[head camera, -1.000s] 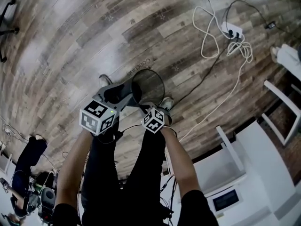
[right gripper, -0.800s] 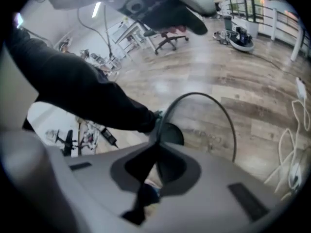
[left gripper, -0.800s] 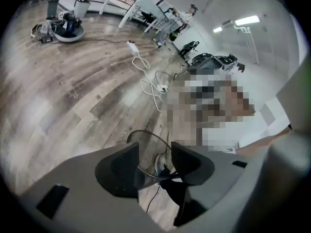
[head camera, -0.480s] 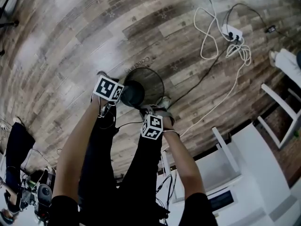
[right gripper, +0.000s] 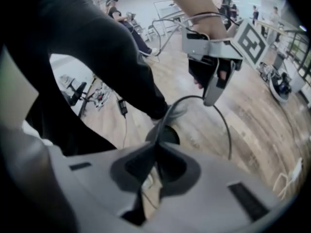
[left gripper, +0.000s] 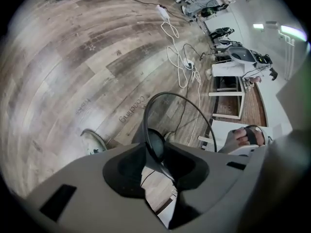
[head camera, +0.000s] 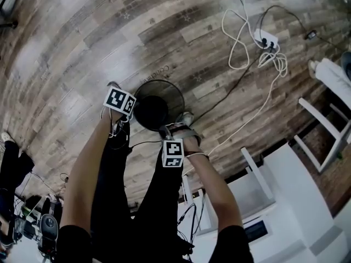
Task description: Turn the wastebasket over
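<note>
The wastebasket (head camera: 151, 112) is black wire mesh with a round rim, and it hangs mouth-up over the wooden floor between the person's feet. My right gripper (head camera: 165, 131) is shut on its near rim; in the right gripper view the jaws (right gripper: 156, 154) pinch the mesh wall, with the dark base (right gripper: 168, 135) beyond. My left gripper (head camera: 134, 107) sits at the left rim. Its jaws (left gripper: 154, 154) have just been closing and stand either side of the rim wire (left gripper: 171, 94), with a gap still showing. The left gripper (right gripper: 214, 89) also appears in the right gripper view, at the far rim.
White cables and a power strip (head camera: 269, 37) lie on the floor at the upper right. White furniture (head camera: 299, 196) and a white frame (head camera: 323, 127) stand at the right. The person's shoes (head camera: 186, 119) flank the basket. Another person (head camera: 11, 171) and gear are at the lower left.
The left gripper has dropped away from the camera and swung to the basket's left rim. The basket has turned from a tilt to mouth-up. The right gripper kept its hold and rolled.
</note>
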